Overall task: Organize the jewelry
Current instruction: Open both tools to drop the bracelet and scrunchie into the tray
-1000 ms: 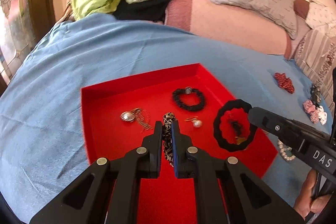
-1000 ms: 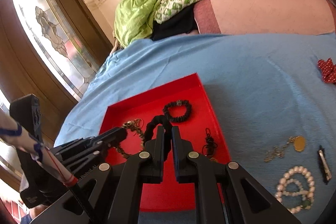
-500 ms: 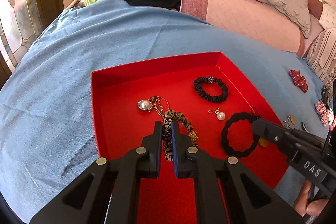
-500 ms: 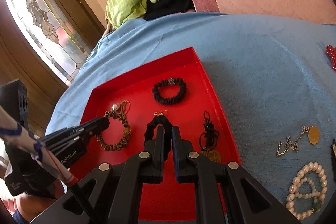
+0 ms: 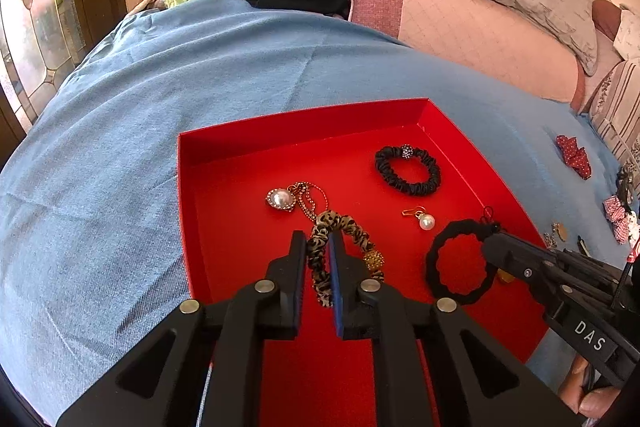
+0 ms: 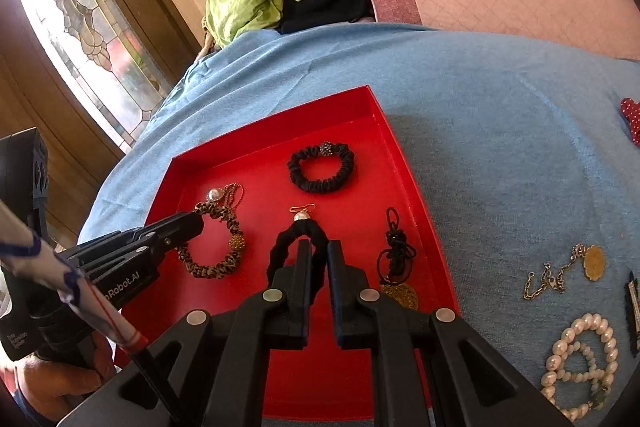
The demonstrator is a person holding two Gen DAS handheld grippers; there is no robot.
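Bright daylight from stained-glass window (image 6: 86, 39); sharp, fisheye-warped, dark-cornered edges.

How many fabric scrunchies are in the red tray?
3. A black scrunchie with a bead lies at the far side, a leopard-print scrunchie sits between the left gripper's jaws, and a plain black scrunchie is at the right gripper.

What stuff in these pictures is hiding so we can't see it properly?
- Leopard scrunchie: the left gripper's fingers cover its near part in the left wrist view.
- Black scrunchie: the right gripper covers its near side in the right wrist view.
- Gold pendant: partly behind that gripper.
- Pearl bracelet: its lower end is cut off by the picture edge.
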